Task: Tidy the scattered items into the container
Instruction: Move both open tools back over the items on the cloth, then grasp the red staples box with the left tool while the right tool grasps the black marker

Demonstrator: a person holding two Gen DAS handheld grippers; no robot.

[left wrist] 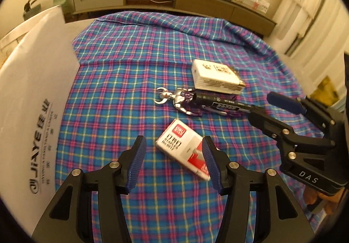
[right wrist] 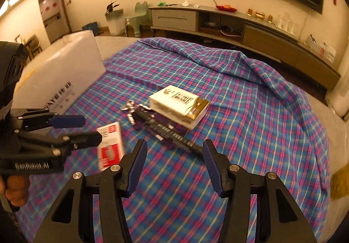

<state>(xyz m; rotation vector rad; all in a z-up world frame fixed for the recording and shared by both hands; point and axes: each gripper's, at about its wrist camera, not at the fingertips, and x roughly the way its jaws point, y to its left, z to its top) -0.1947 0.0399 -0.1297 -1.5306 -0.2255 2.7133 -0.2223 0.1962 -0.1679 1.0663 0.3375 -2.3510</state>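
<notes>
Seemingly little of the tidying is done: four loose items lie on the blue-and-pink plaid cloth (left wrist: 135,68) covering the worktop, none of them in the white translucent plastic container with dark lettering (left wrist: 32,99) that fills the left edge of the left wrist view. A red-and-white flat cardboard box (left wrist: 182,146) sits just above centre-bottom of that frame, between the tips of the left claw (left wrist: 174,164), whose jaws stand wide apart and hold nothing. Right of centre, a silver-and-purple horned toy figure (left wrist: 181,99) lies under a black marker pen (left wrist: 220,102), and both touch a cream-and-gold rectangular packet (left wrist: 214,77) above them. From the right wrist view, the right claw (right wrist: 174,165) also gapes wide and empty, hovering near the pen's lower end; I judge the pen its likely target. So all four items appear left to move. What the container holds is hidden, since only its outer wall shows. The box is blurred in the right wrist view, the print on the items is unreadable, and the figure's legs are covered by the pen.
</notes>
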